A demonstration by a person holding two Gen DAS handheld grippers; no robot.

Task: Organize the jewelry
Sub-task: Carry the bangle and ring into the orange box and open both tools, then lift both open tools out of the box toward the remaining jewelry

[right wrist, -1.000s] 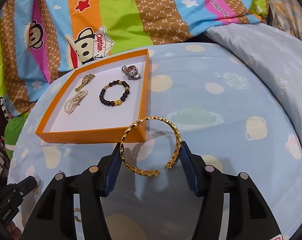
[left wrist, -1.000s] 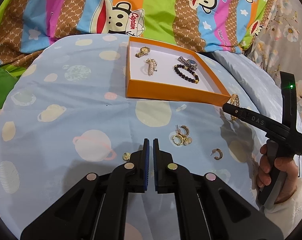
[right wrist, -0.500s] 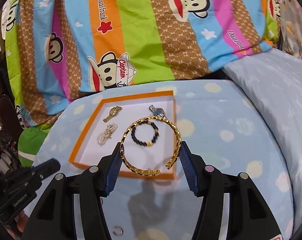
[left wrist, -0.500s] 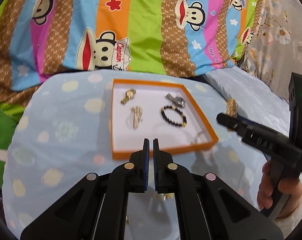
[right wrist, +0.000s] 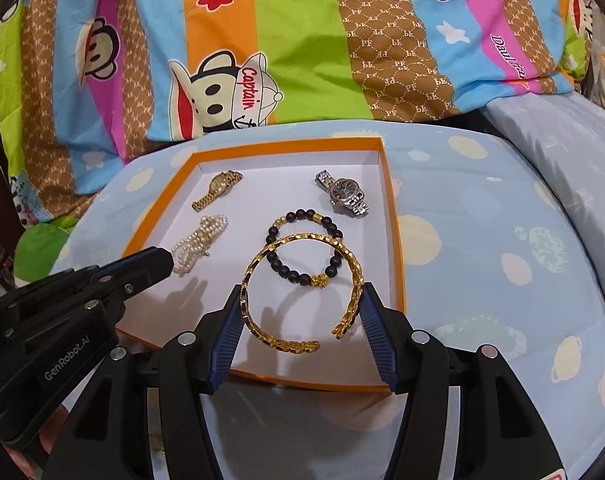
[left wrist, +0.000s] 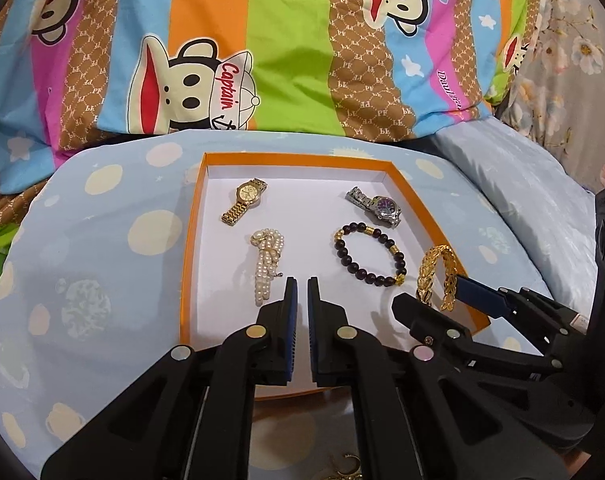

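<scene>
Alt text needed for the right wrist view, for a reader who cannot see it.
The right gripper holds a gold open bangle over the near part of an orange box on a blue planet-print sheet. Inside lie a dark bead bracelet, pearl bracelet, gold watch and silver watch; the left gripper reaches in beside the pearls.

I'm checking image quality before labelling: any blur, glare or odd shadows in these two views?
Left wrist: sharp, fisheye bending at the edges, dark corners. Right wrist: equally sharp; the gold bangle in the right gripper casts a soft shadow on the orange box floor; no strong glare.
</scene>
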